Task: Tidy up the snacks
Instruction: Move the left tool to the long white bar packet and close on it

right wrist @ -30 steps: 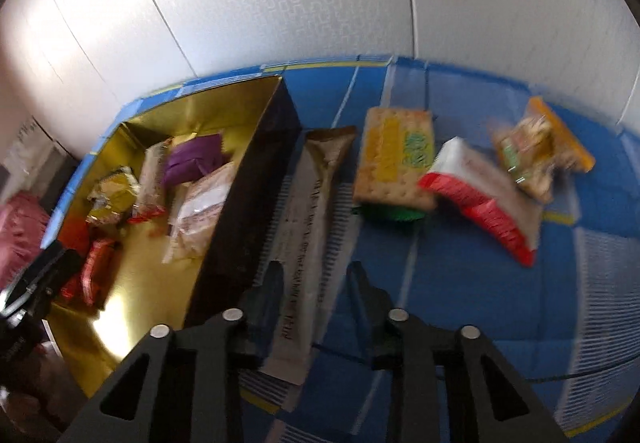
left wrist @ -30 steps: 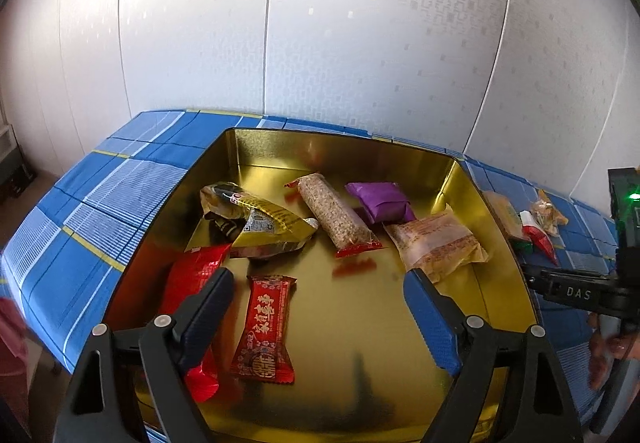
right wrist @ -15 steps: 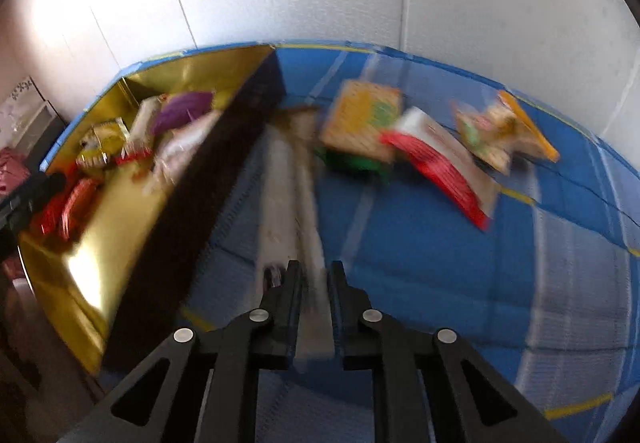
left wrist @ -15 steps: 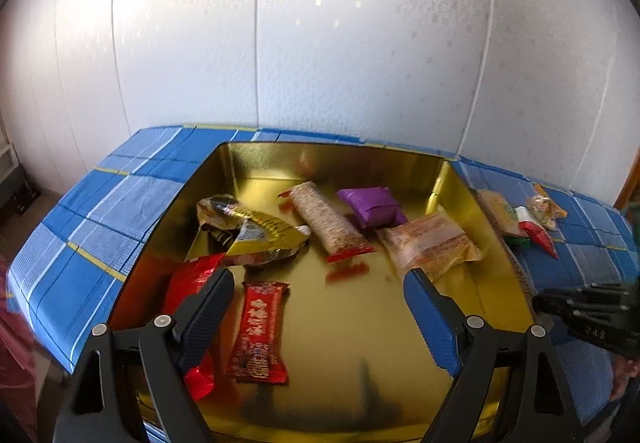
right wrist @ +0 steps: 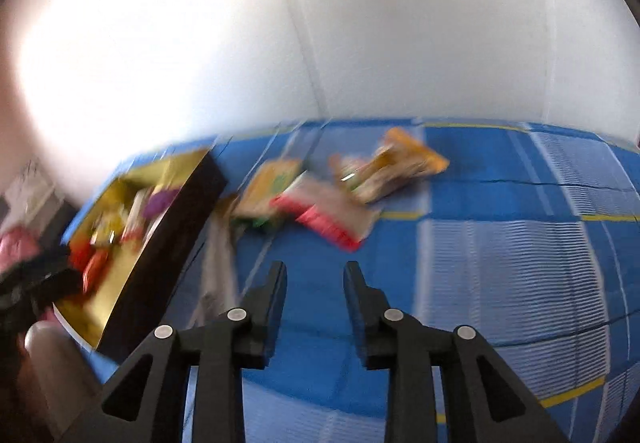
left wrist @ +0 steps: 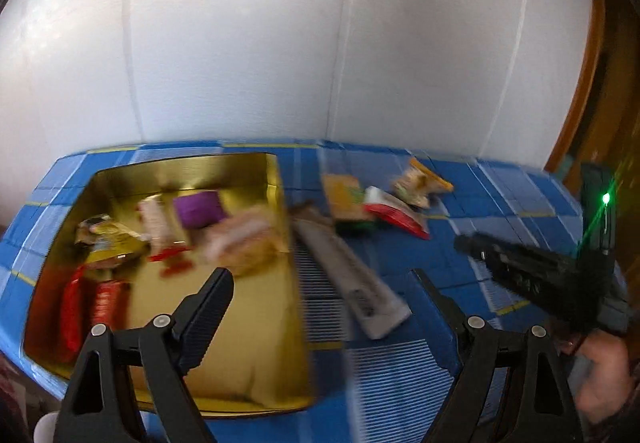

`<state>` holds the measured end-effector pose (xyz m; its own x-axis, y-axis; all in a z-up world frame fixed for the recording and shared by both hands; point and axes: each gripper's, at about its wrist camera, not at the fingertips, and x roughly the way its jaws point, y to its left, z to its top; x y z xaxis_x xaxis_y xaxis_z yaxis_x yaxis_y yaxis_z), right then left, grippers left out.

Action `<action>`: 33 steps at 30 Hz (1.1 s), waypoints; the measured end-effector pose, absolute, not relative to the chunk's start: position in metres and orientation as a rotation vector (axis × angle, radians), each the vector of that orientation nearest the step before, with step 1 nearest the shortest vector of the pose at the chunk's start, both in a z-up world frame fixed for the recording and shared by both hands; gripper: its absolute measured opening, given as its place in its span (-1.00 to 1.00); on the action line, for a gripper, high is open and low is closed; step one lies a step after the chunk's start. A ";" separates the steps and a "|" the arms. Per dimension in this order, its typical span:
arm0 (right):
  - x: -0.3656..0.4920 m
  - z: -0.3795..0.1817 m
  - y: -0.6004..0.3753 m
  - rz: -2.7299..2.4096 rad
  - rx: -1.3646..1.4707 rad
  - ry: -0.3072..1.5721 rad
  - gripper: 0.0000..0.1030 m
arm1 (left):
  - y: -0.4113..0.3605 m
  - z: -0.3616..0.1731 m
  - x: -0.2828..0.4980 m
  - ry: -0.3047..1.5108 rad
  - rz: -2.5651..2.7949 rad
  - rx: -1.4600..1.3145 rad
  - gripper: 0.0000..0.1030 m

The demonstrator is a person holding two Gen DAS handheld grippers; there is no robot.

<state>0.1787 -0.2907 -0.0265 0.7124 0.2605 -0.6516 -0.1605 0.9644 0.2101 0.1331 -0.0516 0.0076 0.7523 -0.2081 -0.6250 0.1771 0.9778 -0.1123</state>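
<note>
- Left gripper (left wrist: 320,295): jaws spread wide, nothing held.
- Right gripper (right wrist: 315,285): jaws parted, empty.
- Long grey-white wrapped snack bar (left wrist: 348,275): laid on blue checked tablecloth (left wrist: 400,371), just right of gold metal tin (left wrist: 276,179).

A white panelled wall (left wrist: 320,43) stands behind the worktop (right wrist: 500,243), which wears a blue checked cloth. Brown wooden trim (left wrist: 588,55) edges the wall's right side.

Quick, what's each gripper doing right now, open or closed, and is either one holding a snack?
Left gripper: open, holding nothing, above the gold tin's right edge.
Right gripper: open, holding nothing; the long pale wrapper lies to its left.
</note>
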 end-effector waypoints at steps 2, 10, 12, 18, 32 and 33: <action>0.177 -0.027 -0.309 0.192 0.183 0.708 -0.42 | -0.076 0.005 0.142 0.724 -0.192 -0.010 0.70; 0.170 -0.024 -0.346 0.143 0.320 0.690 -0.41 | -0.130 -0.037 0.186 0.896 -0.071 0.030 0.40; 0.166 -0.021 -0.351 0.154 0.348 0.675 -0.38 | -0.137 -0.045 0.193 0.911 -0.032 0.044 0.35; 0.159 -0.014 -0.361 0.163 0.391 0.650 -0.36 | -0.142 -0.061 0.204 0.907 0.066 0.095 0.22; 0.195 -0.026 -0.326 0.212 0.230 0.743 -0.36 | -0.132 -0.069 0.154 0.771 -0.098 0.049 -0.73; 0.198 -0.028 -0.319 0.228 0.207 0.755 -0.36 | -0.132 -0.069 0.150 0.767 -0.105 0.047 -0.73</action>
